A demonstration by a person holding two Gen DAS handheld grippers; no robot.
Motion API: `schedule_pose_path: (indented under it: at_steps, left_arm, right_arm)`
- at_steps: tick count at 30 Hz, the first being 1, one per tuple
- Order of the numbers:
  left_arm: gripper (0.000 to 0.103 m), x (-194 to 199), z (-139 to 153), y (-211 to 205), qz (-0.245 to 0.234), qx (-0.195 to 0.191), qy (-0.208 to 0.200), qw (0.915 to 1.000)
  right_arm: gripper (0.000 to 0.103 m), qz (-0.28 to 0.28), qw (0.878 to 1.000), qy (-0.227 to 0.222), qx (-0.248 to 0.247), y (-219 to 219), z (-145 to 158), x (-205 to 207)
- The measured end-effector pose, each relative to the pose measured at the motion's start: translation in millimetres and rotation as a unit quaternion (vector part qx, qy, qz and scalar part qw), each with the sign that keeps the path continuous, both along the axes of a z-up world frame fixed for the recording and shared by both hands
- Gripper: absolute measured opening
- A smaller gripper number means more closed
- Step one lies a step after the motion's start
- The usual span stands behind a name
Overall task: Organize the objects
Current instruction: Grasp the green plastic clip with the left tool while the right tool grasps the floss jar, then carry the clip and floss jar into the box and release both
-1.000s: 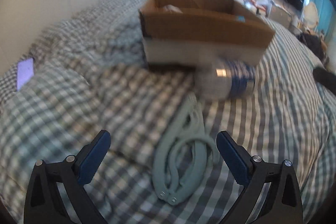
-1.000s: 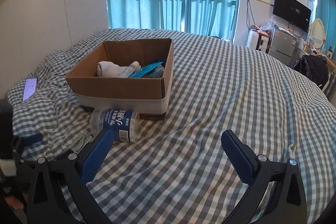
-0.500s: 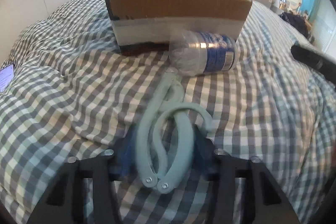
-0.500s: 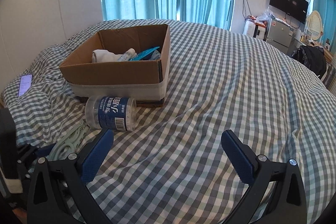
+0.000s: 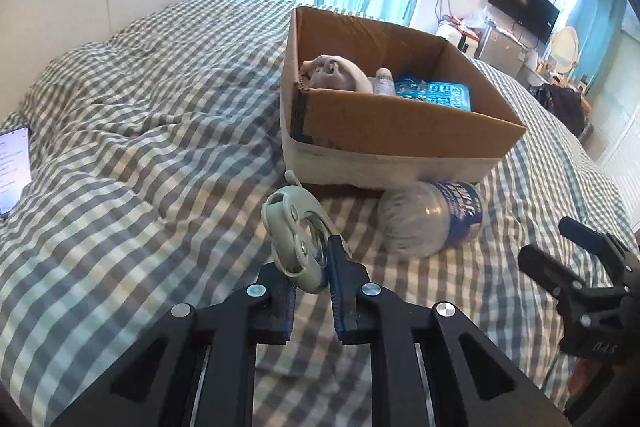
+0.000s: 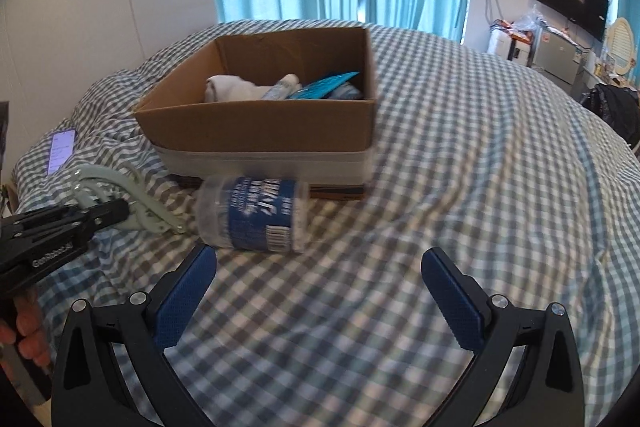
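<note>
My left gripper (image 5: 310, 277) is shut on a pale green folding hanger (image 5: 296, 231) and holds it lifted above the checked bed; the hanger also shows in the right wrist view (image 6: 132, 195). A cardboard box (image 5: 400, 131) lies ahead with a rolled cloth (image 5: 336, 73), a small bottle and a blue packet (image 5: 432, 93) inside. A plastic water bottle (image 6: 252, 213) with a blue label lies on its side against the box front. My right gripper (image 6: 320, 291) is open and empty, low over the bed just before the bottle.
A phone (image 5: 14, 167) with a lit screen lies on the bed at far left. Rumpled quilt folds rise to the left of the box (image 6: 280, 131). Curtains, a wall TV (image 6: 572, 7) and furniture stand beyond the bed.
My left gripper closed on the green hanger and lifted it off the bed, tilting upward. My right gripper moved closer to the water bottle and stays open.
</note>
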State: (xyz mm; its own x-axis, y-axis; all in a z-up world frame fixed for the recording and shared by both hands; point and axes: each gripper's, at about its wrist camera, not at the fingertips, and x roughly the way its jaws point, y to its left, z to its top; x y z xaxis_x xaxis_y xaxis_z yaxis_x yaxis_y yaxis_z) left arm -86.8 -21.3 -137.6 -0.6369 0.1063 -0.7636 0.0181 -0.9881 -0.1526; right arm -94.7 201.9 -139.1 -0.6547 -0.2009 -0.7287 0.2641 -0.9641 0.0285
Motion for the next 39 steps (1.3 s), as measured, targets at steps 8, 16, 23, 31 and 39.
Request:
schedule_pose_path:
  at_steps: [8,16,23,31,39]
  left_arm:
    - [0.014,-5.2,-9.7,-7.4,-0.034,0.019,0.010,0.9992]
    - [0.011,-6.4,-10.7,-14.2,-0.055,0.043,0.015,0.9974]
    - [0.008,0.4,7.5,-8.5,-0.061,0.041,0.018,0.9971]
    - [0.008,19.3,43.5,-2.4,-0.066,0.028,0.055,0.9959]
    - [0.008,41.0,74.4,4.4,-0.071,0.022,0.087,0.9934]
  right_arm:
    - [0.103,0.016,0.999,-0.032,-0.001,-51.4,-22.4,-35.2]
    - [0.097,-0.001,0.999,-0.052,-0.007,-66.4,-37.0,-58.5]
    - [0.089,0.005,0.999,-0.045,-0.008,-59.9,-22.6,-47.9]
    - [0.089,0.014,1.000,0.003,-0.013,-51.7,20.3,-9.2]
    - [0.089,0.009,0.999,0.043,-0.019,-38.5,58.9,27.1]
